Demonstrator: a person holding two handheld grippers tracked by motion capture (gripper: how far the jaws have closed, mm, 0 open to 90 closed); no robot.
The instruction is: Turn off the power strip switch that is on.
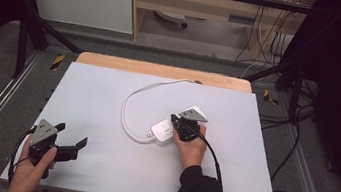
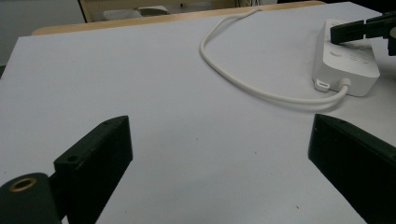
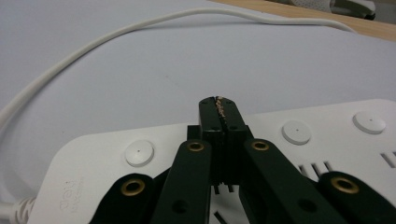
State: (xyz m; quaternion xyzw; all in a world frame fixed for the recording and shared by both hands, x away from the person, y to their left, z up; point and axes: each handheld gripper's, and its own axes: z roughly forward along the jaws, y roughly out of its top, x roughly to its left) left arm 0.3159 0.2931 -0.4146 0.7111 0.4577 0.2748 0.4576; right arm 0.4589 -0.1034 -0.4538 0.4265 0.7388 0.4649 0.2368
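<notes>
A white power strip (image 1: 162,131) lies right of the table's middle, and its white cable (image 1: 127,105) loops left and back toward the far edge. My right gripper (image 1: 173,120) is shut, its tips low over the strip's top. In the right gripper view the shut jaws (image 3: 218,105) point down between two round white buttons (image 3: 139,153) (image 3: 296,132) on the power strip (image 3: 79,172), with nothing held. My left gripper (image 1: 72,133) rests open at the near left. From the left gripper (image 2: 219,140) I see the power strip (image 2: 345,65) and cable (image 2: 233,79) ahead to the right.
A white mat (image 1: 98,166) covers the table, and a wooden strip (image 1: 162,69) shows along its far edge. Black frame bars (image 1: 33,16) and floor cables (image 1: 293,143) surround the table. Behind stand a cabinet and shelf.
</notes>
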